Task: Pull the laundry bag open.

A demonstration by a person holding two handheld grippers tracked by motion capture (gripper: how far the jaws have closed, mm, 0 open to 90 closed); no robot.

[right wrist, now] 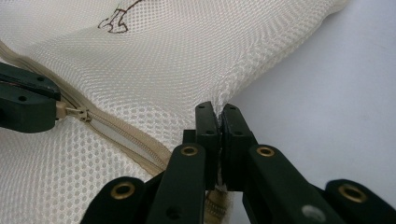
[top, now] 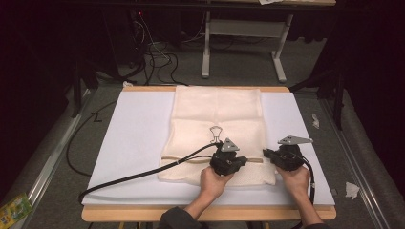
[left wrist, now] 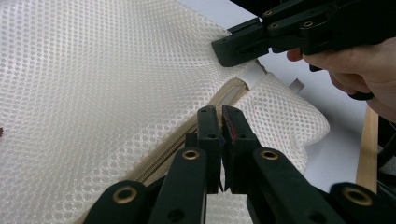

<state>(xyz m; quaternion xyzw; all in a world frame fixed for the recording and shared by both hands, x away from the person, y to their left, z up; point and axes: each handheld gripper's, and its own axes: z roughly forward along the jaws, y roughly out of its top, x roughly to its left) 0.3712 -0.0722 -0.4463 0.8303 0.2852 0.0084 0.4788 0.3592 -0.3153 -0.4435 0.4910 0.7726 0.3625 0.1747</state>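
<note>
Left claw (left wrist: pixel 221 122) pinches zip pull (right wrist: pixel 74 112); right claw (right wrist: pixel 219 122) clamps bag (top: pixel 217 114) edge at zip (right wrist: pixel 126 135) end. We keep mesh taut, drag pull straight along teeth.

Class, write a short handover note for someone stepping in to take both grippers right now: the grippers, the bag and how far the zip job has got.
Left gripper: shut on the zip pull, about midway along the zip.
Right gripper: shut on the mesh bag at its edge, by the zip's end, holding it taut.
Bag: lies flat on the white board, with the zip running across its near part.
Done: both grips are set.
Left: probably draw the pull along the zip while the right gripper anchors the bag. Which stretch is open cannot be told.
</note>
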